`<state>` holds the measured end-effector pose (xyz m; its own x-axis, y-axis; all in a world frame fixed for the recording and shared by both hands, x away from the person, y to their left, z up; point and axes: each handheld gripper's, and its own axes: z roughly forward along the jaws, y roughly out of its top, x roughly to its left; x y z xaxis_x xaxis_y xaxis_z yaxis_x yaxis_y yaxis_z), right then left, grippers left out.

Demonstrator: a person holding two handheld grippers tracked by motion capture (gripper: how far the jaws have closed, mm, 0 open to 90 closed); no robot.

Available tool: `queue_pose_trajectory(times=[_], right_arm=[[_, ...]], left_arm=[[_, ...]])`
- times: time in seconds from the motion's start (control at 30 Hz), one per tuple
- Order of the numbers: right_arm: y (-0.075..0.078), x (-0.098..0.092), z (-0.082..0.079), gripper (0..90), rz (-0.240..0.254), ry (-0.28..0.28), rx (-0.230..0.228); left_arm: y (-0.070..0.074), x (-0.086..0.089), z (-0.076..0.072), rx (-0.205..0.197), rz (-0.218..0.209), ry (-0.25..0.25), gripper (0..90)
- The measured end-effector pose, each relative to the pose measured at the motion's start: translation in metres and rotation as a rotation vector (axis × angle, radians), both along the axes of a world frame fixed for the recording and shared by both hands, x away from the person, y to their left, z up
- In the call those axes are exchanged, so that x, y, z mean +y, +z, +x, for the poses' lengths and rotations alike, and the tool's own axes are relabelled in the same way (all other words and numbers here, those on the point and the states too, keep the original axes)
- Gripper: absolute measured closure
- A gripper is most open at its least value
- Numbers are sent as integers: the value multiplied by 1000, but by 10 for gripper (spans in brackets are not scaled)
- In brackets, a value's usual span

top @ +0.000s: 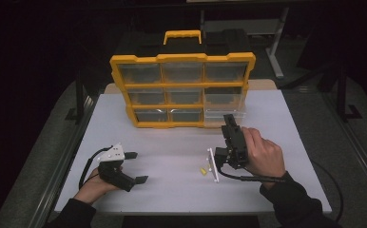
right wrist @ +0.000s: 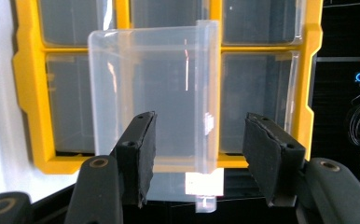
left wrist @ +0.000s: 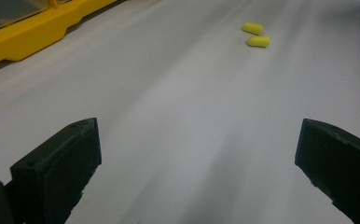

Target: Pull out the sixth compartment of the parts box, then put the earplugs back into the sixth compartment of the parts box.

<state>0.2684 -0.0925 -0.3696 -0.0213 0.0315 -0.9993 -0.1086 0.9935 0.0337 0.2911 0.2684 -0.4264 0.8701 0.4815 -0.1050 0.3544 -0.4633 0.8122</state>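
Note:
A yellow organizer with several clear drawers stands upright at the back of the white table. Its bottom-right clear drawer sticks out toward me. My right gripper points at that drawer. In the right gripper view the drawer is pulled out of the yellow frame, and its front lip stands between the jaws of the right gripper, whose pads stay off it. My left gripper rests open on the table at the left, with nothing between the jaws in its own view.
Two yellow earplugs lie on the table just left of the right hand; the left gripper view has these earplugs ahead, with the organizer's base at the upper left. A black stand and dark floor surround the table.

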Motion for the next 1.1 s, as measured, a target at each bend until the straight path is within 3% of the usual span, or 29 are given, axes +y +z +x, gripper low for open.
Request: queue_pose_trajectory(times=[0.27, 0.6, 1.1], right_arm=[[-14, -5, -3, 391, -11, 4, 22], [-27, -8, -6, 302, 16, 21, 23], [-47, -18, -10, 178, 55, 25, 78]], left_arm=[[0, 0, -1, -2, -1, 0, 0], [-1, 0, 0, 3, -4, -3, 0], [0, -1, -1, -3, 4, -5, 0]])
